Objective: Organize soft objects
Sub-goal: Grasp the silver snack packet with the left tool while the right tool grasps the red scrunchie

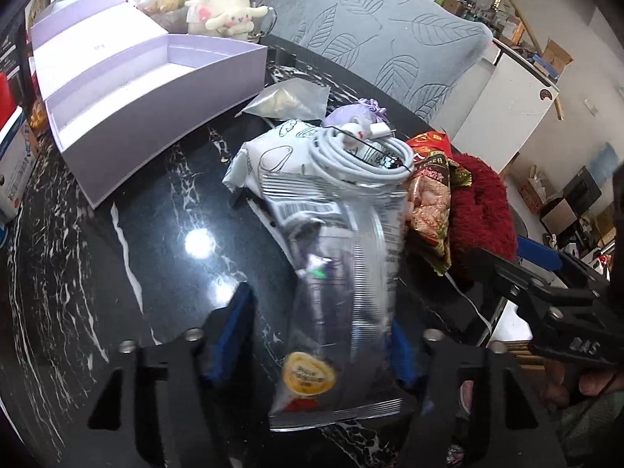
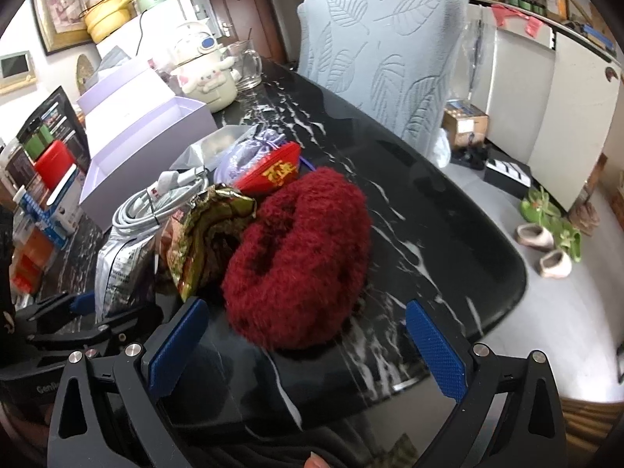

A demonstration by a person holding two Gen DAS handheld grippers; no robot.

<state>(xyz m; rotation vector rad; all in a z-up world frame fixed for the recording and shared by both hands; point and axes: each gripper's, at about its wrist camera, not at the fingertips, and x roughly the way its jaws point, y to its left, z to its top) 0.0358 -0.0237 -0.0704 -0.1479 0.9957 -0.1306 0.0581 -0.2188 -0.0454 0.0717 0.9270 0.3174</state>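
Observation:
A silver snack bag [image 1: 343, 273] lies on the black marble table [image 1: 136, 234], its near end between the blue pads of my left gripper [image 1: 318, 345]. The right pad touches the bag's edge, while bare table shows between the left pad and the bag. On the bag's far end rests a coiled white cable [image 1: 362, 156]. In the right wrist view, my right gripper [image 2: 308, 351] stands wide open just short of a fluffy dark red hat [image 2: 296, 257]. Nothing sits between its pads. A red-green snack bag [image 2: 206, 234] leans against the hat's left side.
An open lilac box [image 1: 156, 89] stands at the back left, with a clear bag [image 1: 288, 99] and a lilac drawstring pouch [image 1: 351, 115] beside it. A red pouch [image 2: 277, 171] lies behind the hat. A plush-covered jar [image 2: 206, 78] and a grey chair [image 2: 390, 58] stand beyond.

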